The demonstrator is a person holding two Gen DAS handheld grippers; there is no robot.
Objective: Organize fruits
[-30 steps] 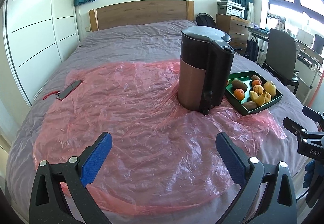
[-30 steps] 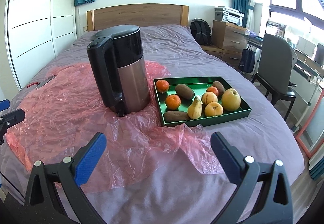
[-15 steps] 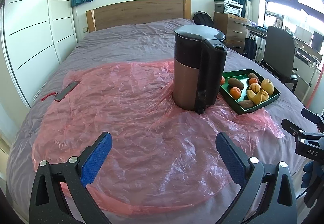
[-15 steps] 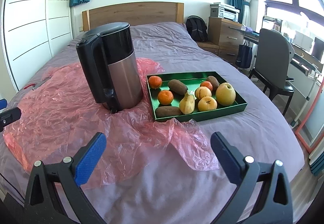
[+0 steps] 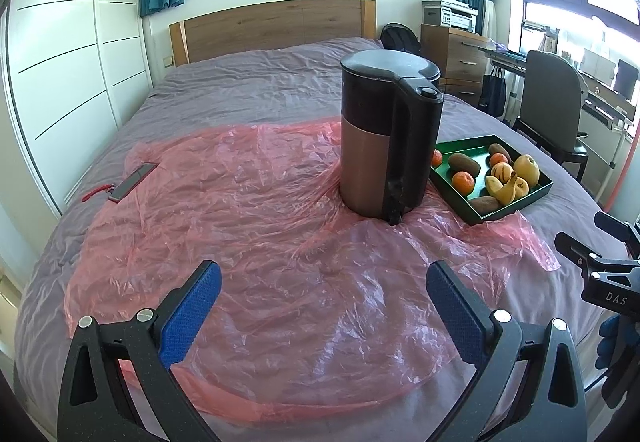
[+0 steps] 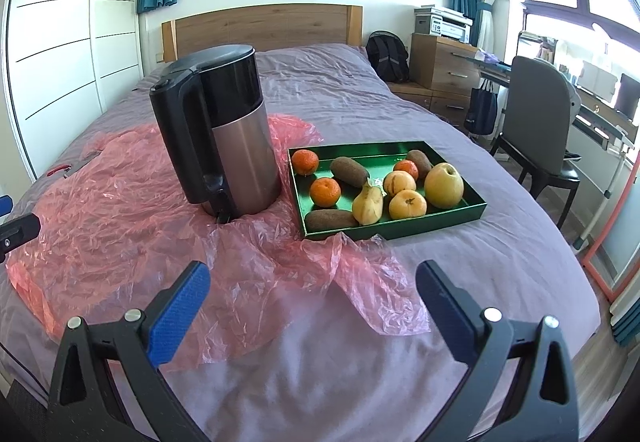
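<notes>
A green tray [image 6: 452, 217] [image 5: 464, 150] on the bed holds several fruits: oranges [image 6: 325, 191], brown kiwis [image 6: 349, 171], a banana [image 6: 368, 203] [image 5: 505, 191] and a yellow apple [image 6: 443, 185] [image 5: 526, 170]. My right gripper [image 6: 313, 292] hovers open above the sheet, in front of the tray with nothing between its blue pads. Over the pink plastic sheet [image 5: 248, 226], my left gripper [image 5: 320, 296] is open and empty too, well left of the tray.
A tall black and steel kettle [image 5: 386, 138] [image 6: 222, 134] stands on the pink plastic, just left of the tray. A phone with a red strap [image 5: 130, 182] lies at the far left. A chair [image 6: 538, 126] and desk are beside the bed's right edge.
Both grippers drew slightly back and turned a little; the kettle and tray shifted left in the right wrist view. Jaws stayed open. Nothing was picked up.
</notes>
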